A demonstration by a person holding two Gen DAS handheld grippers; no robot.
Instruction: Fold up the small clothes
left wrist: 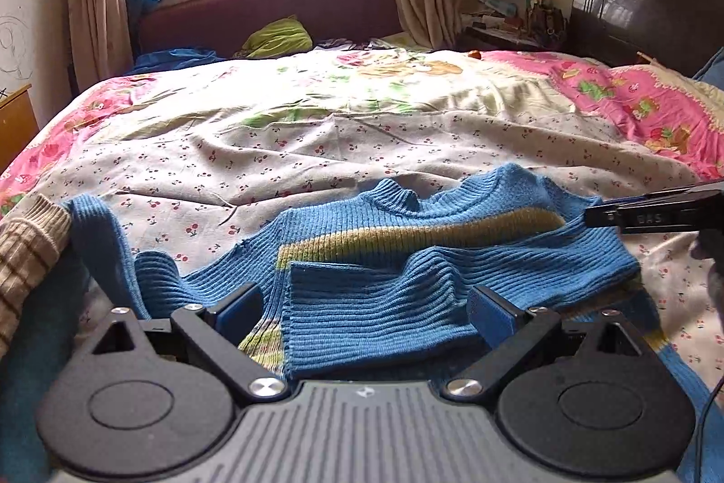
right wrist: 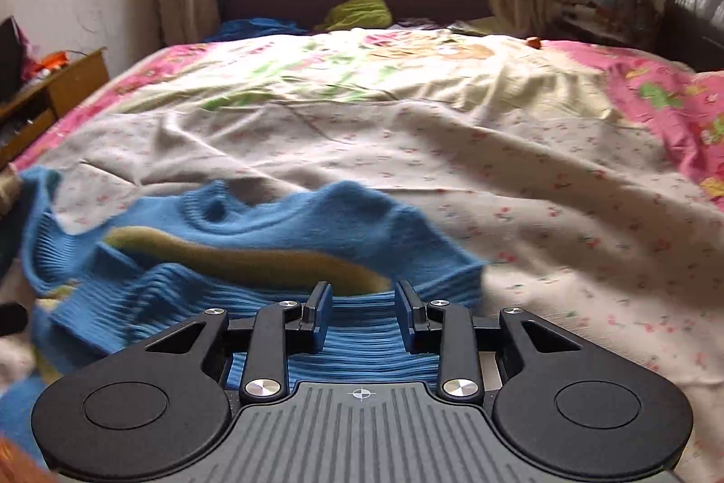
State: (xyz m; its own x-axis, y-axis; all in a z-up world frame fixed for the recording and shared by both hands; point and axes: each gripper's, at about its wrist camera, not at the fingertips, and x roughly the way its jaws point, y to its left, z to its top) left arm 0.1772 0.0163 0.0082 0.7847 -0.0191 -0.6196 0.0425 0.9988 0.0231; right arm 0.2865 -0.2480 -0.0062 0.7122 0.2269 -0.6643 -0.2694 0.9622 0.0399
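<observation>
A small blue ribbed sweater (left wrist: 407, 252) with a yellow-green stripe lies rumpled on the bed, its lower part folded up over the chest. My left gripper (left wrist: 366, 311) is open, its jaws wide apart over the sweater's folded hem, with cloth between them. My right gripper (right wrist: 362, 320) is open with a narrower gap, over the sweater's (right wrist: 253, 252) right lower edge. It also shows in the left wrist view (left wrist: 651, 213), reaching in by the right shoulder. One sleeve (left wrist: 97, 238) trails off to the left.
The bed (left wrist: 316, 148) is covered with a cherry-print sheet and a pink cartoon quilt (left wrist: 633, 102). A brown striped knit garment (left wrist: 27, 256) lies at the left edge. A wooden cabinet (right wrist: 50, 93) stands left of the bed, a dark headboard (left wrist: 647, 3) at right.
</observation>
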